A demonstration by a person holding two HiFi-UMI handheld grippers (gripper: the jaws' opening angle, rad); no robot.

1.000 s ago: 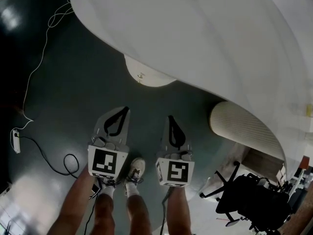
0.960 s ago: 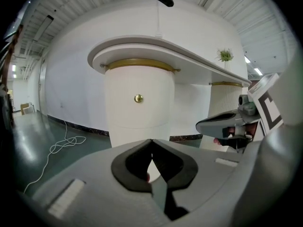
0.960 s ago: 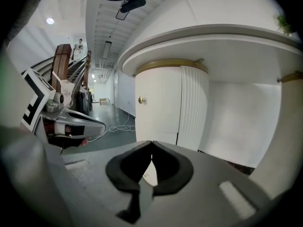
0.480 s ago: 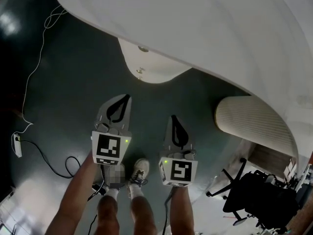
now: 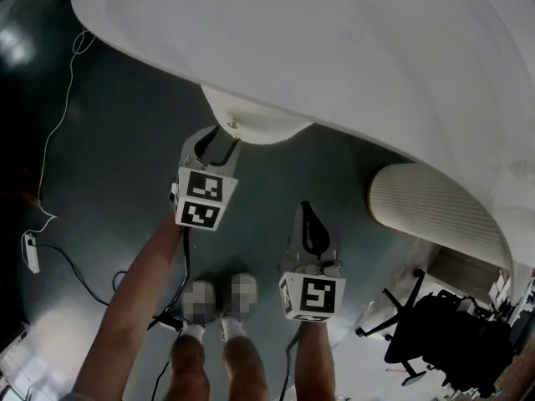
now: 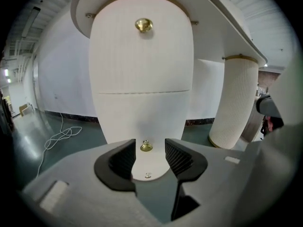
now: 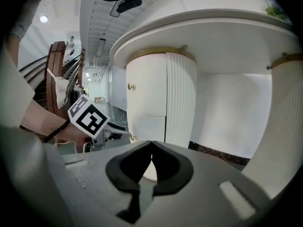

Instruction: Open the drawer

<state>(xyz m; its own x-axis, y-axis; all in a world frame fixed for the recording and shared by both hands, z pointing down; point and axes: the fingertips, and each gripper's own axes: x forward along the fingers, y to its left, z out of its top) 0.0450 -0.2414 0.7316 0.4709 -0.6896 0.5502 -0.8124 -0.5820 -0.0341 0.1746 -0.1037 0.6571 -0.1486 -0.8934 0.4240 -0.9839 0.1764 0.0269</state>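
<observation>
Lower drawer (image 6: 142, 119) sat in the white pedestal (image 5: 251, 115) under the surface (image 5: 351, 57), below a second knobbed front (image 6: 142, 56). Only handhold was its small brass knob (image 6: 146, 146). It looked rigid, round and polished, so I judged it slippery: pads should bite behind the head, then pull straight out. Front looked light; slide resistance unknown. Left tongs (image 5: 215, 143) had just been opening and were released, with the knob between the pads, untouched. Right tongs (image 7: 151, 148) were clenched on nothing, nearer and to the right.
</observation>
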